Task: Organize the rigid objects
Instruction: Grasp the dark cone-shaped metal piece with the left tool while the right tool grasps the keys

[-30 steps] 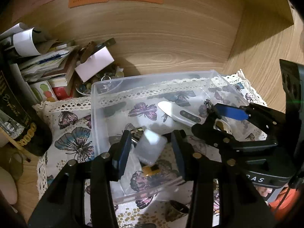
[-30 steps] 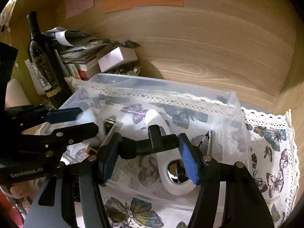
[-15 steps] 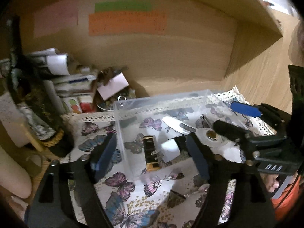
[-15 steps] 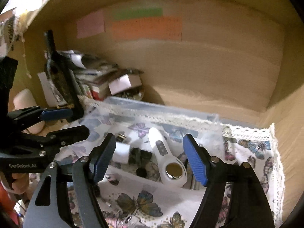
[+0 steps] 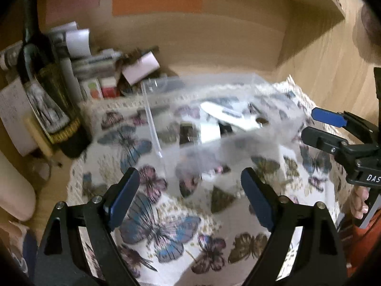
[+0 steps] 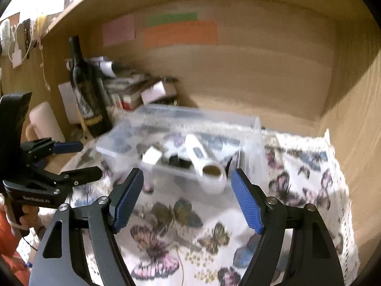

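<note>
Left claw point(image 5: 188, 197) released, empty, above butterfly cloth point(image 5: 166, 226). Right claw point(image 6: 188, 197) released too, nothing between pads. Clear plastic box point(image 6: 258, 128) at 12 o'clock from both claws; white handheld device point(image 6: 202, 157) lies inside. Dark bottle point(image 6: 88, 95) at 10 o'clock.

We are carrying two matching tools. Left gripper point(image 5: 190, 195): black angular frame, blue ribbed pads point(image 5: 122, 196) lining the fingers, silver screws point(image 5: 96, 199) showing at the joints. Right gripper point(image 6: 187, 199): the same black frame, blue pads point(image 6: 246, 202), silver screws point(image 6: 270, 199). White lettering is showing on each black body, too cut off or small to read fully. Bare-skinned hand point(image 5: 359, 201) is showing pale nails beside an orange-red sleeve point(image 5: 362, 245); the other hand point(image 6: 26, 217) is wearing the same orange-red.
</note>
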The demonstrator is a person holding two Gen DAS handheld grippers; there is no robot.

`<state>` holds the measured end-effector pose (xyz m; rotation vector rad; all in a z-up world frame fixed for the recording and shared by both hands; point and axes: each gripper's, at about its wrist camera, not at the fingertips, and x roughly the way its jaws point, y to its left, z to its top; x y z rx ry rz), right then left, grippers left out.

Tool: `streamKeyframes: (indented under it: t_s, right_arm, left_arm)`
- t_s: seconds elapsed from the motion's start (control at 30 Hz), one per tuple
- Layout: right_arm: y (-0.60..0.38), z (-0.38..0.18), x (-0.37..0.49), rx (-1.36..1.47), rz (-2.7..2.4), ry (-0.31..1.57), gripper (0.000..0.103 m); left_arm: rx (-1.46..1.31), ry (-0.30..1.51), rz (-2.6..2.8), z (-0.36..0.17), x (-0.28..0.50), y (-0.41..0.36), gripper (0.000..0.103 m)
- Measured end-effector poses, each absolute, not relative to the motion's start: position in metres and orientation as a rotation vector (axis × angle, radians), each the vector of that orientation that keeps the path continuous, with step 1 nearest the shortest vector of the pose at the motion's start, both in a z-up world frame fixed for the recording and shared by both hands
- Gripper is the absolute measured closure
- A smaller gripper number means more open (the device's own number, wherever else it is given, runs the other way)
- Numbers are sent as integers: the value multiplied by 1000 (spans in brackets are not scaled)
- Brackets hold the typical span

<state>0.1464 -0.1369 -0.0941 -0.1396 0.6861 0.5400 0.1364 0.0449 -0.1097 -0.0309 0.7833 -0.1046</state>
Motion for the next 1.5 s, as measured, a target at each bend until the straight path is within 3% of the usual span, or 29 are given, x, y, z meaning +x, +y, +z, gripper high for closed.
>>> streamKeyframes:
  t_s: [0.23,0.3,0.43,0.6,0.63,0.73,0.97,1.5]
  right_arm:
    - [-136,-138,147,-189,556,842,30]
    - [-135,-147,149,-195,572,881,30]
    - [-128,-159,149,-230,594,920,33]
    - [-116,-169,149,-278,633,941,41]
    - [-113,-170,148,-298,628,933,44]
    - [-111,-169,143,-323,656,915,64]
    - [-111,-170,138,-314,661,888,78]
    - [-139,-132,123,-226,526,751,78]
  left_arm:
    - [-23,895,-148,-143,145,31,19]
    - [-24,915,-158,-148,150,28,31]
    - [-30,938,-182,-154,157,25,41]
    - [-20,950,-210,-161,163,18,71]
    - [-15,946,-207,-162,163,17,71]
    - [-13,929,-207,-159,160,17,71]
    - [-37,888,-196,-148,149,25,71]
    - [-44,746,-159,-105,118,35,71]
